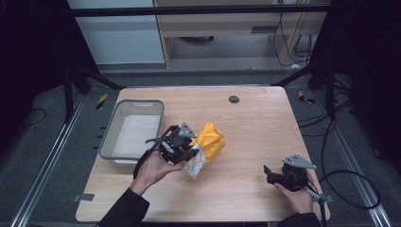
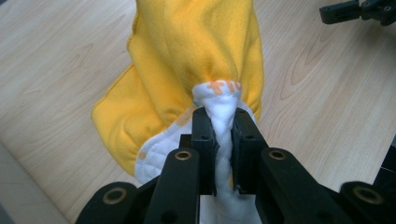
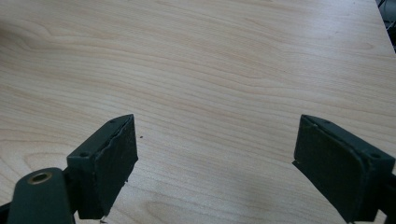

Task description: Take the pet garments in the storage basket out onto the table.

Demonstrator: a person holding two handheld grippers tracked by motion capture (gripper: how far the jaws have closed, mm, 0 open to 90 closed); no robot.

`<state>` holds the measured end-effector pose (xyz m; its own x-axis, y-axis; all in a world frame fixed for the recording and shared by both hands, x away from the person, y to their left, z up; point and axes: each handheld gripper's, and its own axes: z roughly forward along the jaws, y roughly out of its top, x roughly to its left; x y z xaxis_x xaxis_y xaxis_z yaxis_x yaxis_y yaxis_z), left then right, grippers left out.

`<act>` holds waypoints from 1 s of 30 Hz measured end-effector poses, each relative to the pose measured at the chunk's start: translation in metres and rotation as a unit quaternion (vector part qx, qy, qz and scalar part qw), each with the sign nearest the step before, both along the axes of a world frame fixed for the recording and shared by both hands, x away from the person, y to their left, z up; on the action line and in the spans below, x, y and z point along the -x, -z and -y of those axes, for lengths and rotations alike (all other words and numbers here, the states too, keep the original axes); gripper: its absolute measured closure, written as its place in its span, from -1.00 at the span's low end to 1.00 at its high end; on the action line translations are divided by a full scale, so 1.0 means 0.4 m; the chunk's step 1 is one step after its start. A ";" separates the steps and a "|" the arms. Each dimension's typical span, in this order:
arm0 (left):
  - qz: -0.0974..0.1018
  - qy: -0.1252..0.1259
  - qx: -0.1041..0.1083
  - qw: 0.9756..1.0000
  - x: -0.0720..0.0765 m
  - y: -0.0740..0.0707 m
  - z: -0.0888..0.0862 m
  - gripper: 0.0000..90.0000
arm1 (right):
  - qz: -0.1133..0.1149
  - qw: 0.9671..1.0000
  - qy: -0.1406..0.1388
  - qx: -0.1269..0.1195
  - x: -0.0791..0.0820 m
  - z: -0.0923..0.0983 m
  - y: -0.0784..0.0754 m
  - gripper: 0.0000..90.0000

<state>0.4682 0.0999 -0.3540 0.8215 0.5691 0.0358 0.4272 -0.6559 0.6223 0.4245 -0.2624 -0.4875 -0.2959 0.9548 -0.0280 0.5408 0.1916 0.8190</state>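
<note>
Left gripper [image 2: 218, 140] clamped on the yellow cloth's [image 1: 211, 140] white lining, mid-carry. Next, probably over to the grey bin [image 1: 111, 134] at nine o'clock. Right gripper [image 3: 217, 163] idle on the desk [image 1: 255, 127], jaws spread wide.

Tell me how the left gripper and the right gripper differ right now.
The left gripper is shut on the yellow cloth, pinching its white edge; the right gripper is open and holds nothing. In the high view the left gripper sits beside the grey bin, while the right gripper is near the table's right front corner over bare wood. Both are black, two-jawed and hand-held.
</note>
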 end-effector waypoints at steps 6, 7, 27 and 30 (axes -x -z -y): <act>-0.011 0.008 -0.005 1.000 -0.004 0.035 0.019 0.82 | 0.000 1.000 0.002 0.001 0.000 0.002 0.001 -0.71; -0.014 0.010 -0.006 1.000 -0.004 0.039 0.022 0.82 | -0.001 1.000 0.002 0.001 0.000 0.001 0.001 -0.71; -0.038 0.033 -0.024 0.998 -0.004 0.129 0.073 0.81 | 0.000 1.000 0.000 0.007 -0.001 0.001 0.003 -0.71; -0.042 0.036 -0.024 0.998 -0.003 0.137 0.078 0.80 | -0.001 1.000 0.000 0.008 -0.001 0.001 0.003 -0.71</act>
